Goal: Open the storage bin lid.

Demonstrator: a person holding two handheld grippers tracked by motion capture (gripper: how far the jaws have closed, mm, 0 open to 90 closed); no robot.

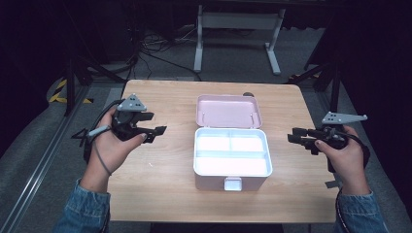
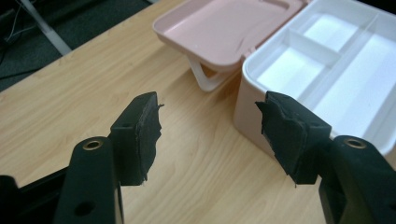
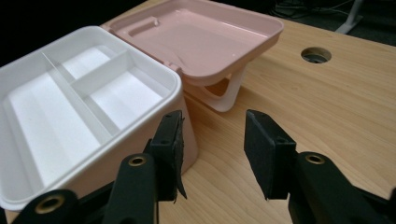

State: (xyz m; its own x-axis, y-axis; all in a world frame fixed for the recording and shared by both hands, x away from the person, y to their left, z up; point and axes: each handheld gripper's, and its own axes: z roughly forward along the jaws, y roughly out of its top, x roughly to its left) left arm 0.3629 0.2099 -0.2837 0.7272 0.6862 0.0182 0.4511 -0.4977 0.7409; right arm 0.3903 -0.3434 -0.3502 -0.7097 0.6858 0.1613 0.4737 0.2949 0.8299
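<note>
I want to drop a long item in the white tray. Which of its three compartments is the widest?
The compartment nearest the latch: it spans the tray's full width, while the two behind it, toward the pink lid, split that width.

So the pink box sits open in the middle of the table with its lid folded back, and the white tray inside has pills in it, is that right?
Not quite. The pink box is open in the middle of the table with its lid folded back, but the white tray holds nothing: the high view and both gripper views show its three compartments bare.
</note>
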